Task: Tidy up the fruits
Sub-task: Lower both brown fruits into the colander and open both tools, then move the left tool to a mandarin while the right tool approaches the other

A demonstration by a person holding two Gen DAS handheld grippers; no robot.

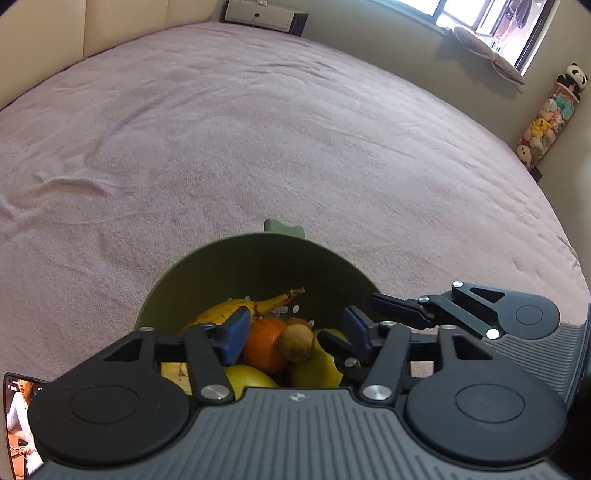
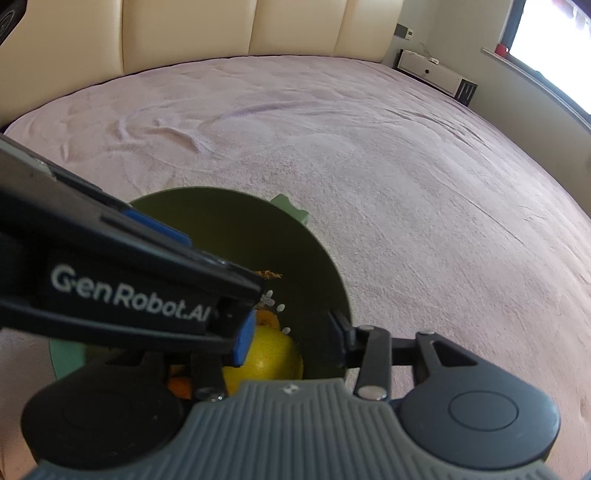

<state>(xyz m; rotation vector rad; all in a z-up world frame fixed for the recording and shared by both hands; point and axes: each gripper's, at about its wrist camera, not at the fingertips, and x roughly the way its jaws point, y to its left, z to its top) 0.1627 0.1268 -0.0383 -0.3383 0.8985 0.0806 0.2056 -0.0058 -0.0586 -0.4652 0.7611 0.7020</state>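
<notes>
A dark green bowl [image 1: 258, 258] [image 2: 266, 236] stands on the pink bedspread and holds the fruit. In the left wrist view I see a banana [image 1: 229, 308], an orange [image 1: 264, 343], a small brown fruit [image 1: 295, 341] and yellow fruit [image 1: 319, 365]. My left gripper [image 1: 295, 332] is open over the bowl; the orange and brown fruit lie between its blue pads, which do not press on them. My right gripper [image 2: 291, 336] is also open over a yellow fruit [image 2: 271, 356], with a gap on the right side. The left gripper's fingers [image 2: 129, 280] cross the right wrist view and hide much of the bowl.
The pink bedspread [image 1: 258, 129] stretches wide on all sides of the bowl. A cream headboard [image 2: 221, 29] and a white cabinet [image 2: 432, 74] lie at the far end. A tall rack of plush toys [image 1: 543, 125] is at the right. A phone screen [image 1: 18, 417] shows at the lower left.
</notes>
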